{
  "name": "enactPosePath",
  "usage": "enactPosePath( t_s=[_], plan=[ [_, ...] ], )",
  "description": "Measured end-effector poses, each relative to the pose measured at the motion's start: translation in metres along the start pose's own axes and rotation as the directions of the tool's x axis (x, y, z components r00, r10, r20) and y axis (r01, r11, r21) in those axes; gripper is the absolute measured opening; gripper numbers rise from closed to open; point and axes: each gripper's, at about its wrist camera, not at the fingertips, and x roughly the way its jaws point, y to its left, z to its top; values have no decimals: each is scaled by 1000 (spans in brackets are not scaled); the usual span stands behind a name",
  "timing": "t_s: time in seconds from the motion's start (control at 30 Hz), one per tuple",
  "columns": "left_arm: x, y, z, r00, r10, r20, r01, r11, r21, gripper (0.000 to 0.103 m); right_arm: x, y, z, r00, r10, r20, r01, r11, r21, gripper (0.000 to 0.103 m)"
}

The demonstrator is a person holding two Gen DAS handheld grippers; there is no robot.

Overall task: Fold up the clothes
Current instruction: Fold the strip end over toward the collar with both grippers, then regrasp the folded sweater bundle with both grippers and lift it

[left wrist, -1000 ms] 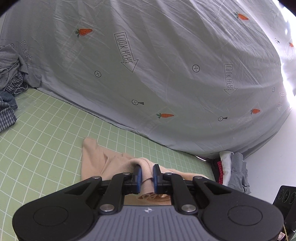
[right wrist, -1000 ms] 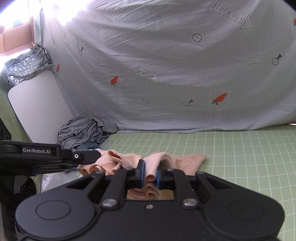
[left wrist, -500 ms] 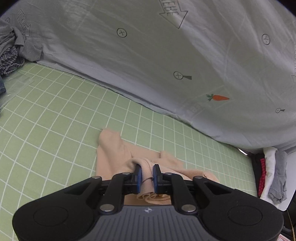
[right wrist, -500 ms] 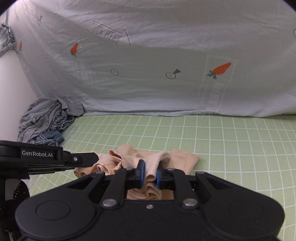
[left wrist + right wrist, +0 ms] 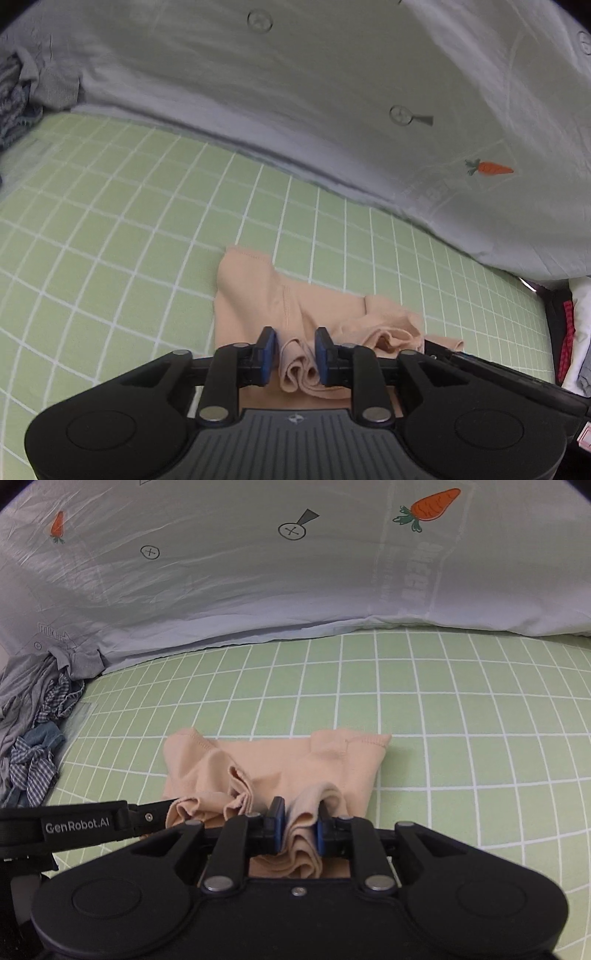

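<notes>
Peach cloth (image 5: pixel 258 291), soft and thin, spread on the green grid mat (image 5: pixel 110 221) just ahead of both claws, far edge flat, near edge bunched up.

Left claw (image 5: pixel 294 354): narrow, with a fold of the cloth standing between the pads. Tiny gap beside one pad, so cannot tell if squeezing or only touching.

Right claw (image 5: pixel 298 827): narrow too, holding a fold of the cloth that fills the gap from pad to pad.

Probably a fold in hand, with the near edge pinched at two spots side by side. Fits two things: lifting that edge to carry it over the far edge, or setting it down after a pull. Either way, calls for both claws level and moving together, to keep the floppy cloth from twisting.

Only in the right wrist view: a heap of grey and checked clothes (image 5: pixel 33 738), far off to the left. Only in the left wrist view: a red and white pile (image 5: pixel 569 332), off to the right.
</notes>
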Motion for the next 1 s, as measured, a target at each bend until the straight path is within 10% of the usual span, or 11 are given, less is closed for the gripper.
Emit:
enactPosePath(
  t_s=[0.03, 0.1, 0.5, 1.0],
  plan=[
    [-13, -3, 4, 998, 13, 60, -14, 1000, 17, 72, -5, -1, 1, 1000, -5, 13, 5, 1000, 6, 47],
    [-34, -3, 9, 989, 17, 144, -20, 1000, 18, 89, -15, -4, 2, 999, -16, 38, 15, 1000, 19, 82],
    [-2, 27, -44, 992, 75, -106, -79, 996, -42, 88, -26, -19, -3, 998, -26, 65, 19, 995, 96, 86],
    [40, 40, -26, 995, -64, -74, 50, 982, -180, 64, 10, -25, -21, 997, 64, -42, -56, 986, 155, 83]
  ],
)
